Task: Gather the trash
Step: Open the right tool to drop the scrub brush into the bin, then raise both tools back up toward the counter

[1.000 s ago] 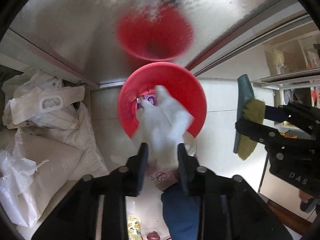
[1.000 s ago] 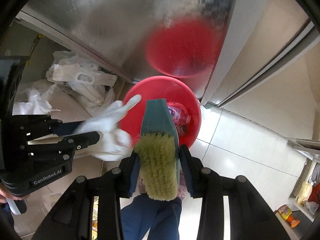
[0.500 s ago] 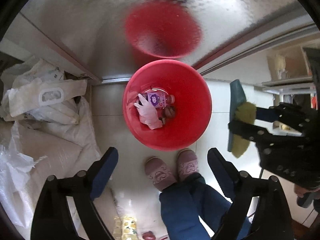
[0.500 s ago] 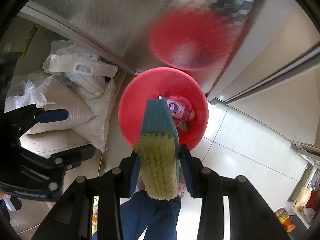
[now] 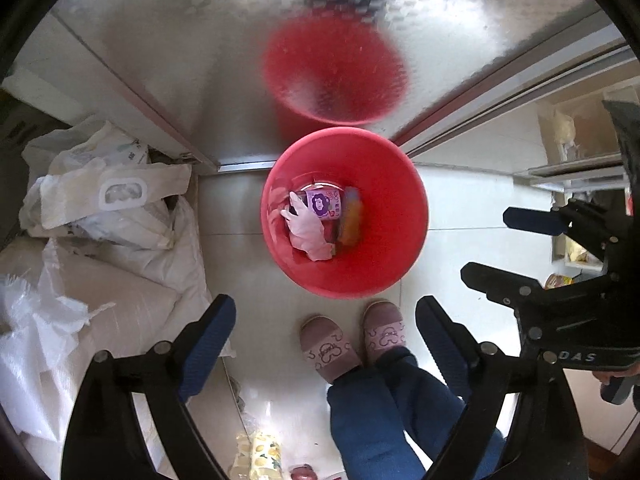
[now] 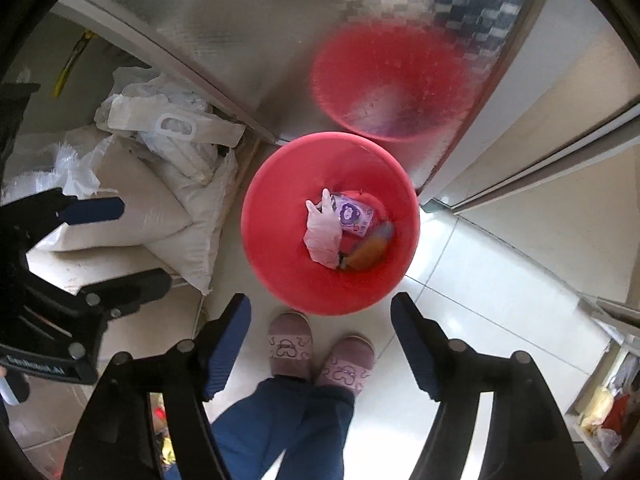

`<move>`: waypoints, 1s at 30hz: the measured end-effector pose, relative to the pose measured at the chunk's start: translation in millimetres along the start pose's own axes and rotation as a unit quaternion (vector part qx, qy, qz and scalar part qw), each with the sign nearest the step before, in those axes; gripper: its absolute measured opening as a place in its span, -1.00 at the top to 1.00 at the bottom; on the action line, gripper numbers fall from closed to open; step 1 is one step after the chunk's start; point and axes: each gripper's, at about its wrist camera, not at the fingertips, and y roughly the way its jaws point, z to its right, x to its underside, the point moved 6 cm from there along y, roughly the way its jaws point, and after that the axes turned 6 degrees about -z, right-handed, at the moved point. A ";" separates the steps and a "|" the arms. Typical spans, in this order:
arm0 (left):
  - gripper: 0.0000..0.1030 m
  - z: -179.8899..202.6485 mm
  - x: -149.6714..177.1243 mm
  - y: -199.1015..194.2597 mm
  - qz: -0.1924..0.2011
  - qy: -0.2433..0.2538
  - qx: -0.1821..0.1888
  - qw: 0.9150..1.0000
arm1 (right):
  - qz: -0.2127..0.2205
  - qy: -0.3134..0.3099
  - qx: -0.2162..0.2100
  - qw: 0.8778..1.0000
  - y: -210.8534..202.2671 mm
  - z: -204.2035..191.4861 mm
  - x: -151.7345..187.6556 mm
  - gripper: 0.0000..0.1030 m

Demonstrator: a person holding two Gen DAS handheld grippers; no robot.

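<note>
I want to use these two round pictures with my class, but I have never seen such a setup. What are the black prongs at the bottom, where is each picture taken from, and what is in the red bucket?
No robot here: a person, whose slippers show below, holds a two-finger gripper in each hand. A fisheye camera on each gripper looks along its fingers, which bends the picture round.

One view is from the left gripper, the other from the right gripper. Each also sees the other gripper at its edge. Both have their jaws wide apart and hold nothing.

Both look down at a red bucket on a tiled floor, beside a shiny metal panel that mirrors it. Inside lie a white glove, a bottle with a purple label and a blurred yellowish scrubbing brush. White sacks lie on the left.
</note>
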 end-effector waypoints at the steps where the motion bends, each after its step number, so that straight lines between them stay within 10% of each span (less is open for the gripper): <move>1: -0.76 -0.3 1.6 -6.2 0.005 -0.005 0.005 1.000 | -0.001 -0.001 0.001 1.000 -3.1 -0.3 1.5 -0.37; 30: -1.00 33.9 82.2 -294.1 0.132 -0.049 -0.007 0.990 | 0.138 -0.039 0.035 0.989 -276.2 -87.0 47.8 -0.98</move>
